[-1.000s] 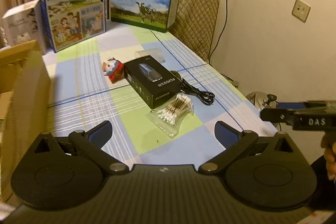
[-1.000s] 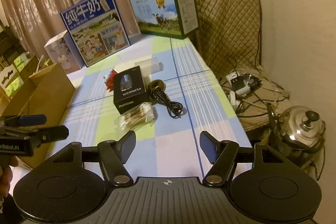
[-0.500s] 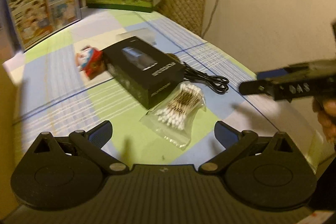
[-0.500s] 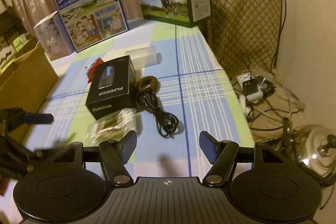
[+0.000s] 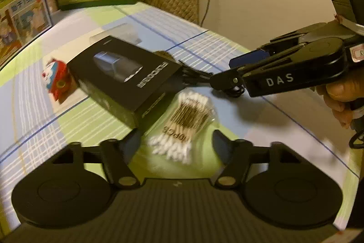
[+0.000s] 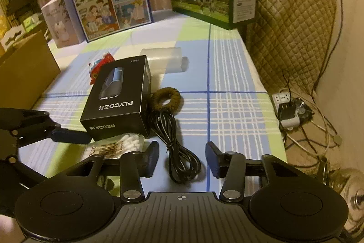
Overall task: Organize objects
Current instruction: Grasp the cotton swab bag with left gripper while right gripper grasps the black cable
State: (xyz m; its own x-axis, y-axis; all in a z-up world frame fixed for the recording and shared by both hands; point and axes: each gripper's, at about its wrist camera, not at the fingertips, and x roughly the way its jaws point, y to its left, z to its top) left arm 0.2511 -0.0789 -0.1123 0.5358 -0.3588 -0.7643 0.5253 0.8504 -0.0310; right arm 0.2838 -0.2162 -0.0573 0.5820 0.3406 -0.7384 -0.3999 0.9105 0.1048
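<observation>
Straddling the cotton swabs [image 5: 182, 126], my left gripper [image 5: 176, 142] gapes; only my right gripper's [image 6: 182, 159] view shows it spread above the cable [image 6: 175, 145].

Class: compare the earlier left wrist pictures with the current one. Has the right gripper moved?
Yes. The right gripper has come in from the table's right edge toward the black FLYCO box, now over the black cable.

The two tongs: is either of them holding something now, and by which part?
Nothing is held. The left tongs are open around the cotton swab bag and the right tongs open over the black cable; neither has closed on anything.
</observation>
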